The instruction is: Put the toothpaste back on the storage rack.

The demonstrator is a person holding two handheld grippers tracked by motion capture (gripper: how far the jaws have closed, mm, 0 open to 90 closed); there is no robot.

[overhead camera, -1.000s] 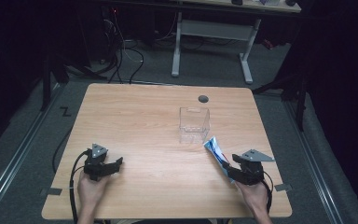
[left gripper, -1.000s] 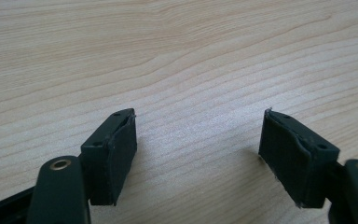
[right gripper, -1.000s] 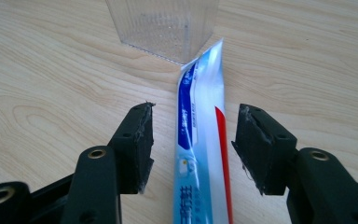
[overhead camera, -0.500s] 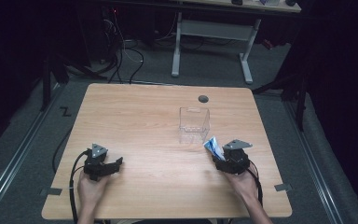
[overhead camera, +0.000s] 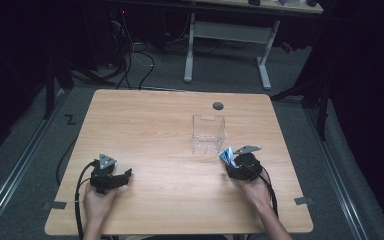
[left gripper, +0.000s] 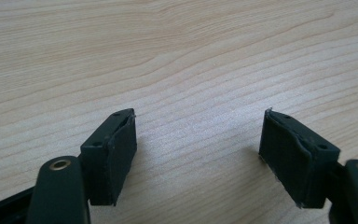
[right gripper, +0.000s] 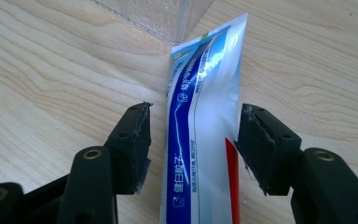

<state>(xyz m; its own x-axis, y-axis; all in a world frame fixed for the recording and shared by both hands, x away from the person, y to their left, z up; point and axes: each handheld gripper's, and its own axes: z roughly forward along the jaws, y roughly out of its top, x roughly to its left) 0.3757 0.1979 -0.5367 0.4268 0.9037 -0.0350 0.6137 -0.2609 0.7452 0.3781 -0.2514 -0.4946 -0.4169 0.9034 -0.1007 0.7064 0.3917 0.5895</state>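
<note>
Right gripper (right gripper: 193,140): jaws apart, straddling the tube (right gripper: 203,140), no clear pad contact. Tube's long axis runs straight ahead, crimped end just short of the box (right gripper: 158,16). Left gripper (left gripper: 198,149) open, empty, well apart.

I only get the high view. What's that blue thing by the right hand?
Observer: A toothpaste tube, blue and silver with a red stripe, seen in the right gripper view.
Operator: Is it squeezed tight?
Observer: Can't say for sure. The tube lies between the right gripper's jaws; the right one is against its edge, but there's a gap on the left.
Operator: What about the other hand?
Observer: The left gripper is open over bare table, jaws wide apart.
Operator: Where's the tube pointing?
Observer: Its flat end nearly reaches a corner of the clear box.
</note>
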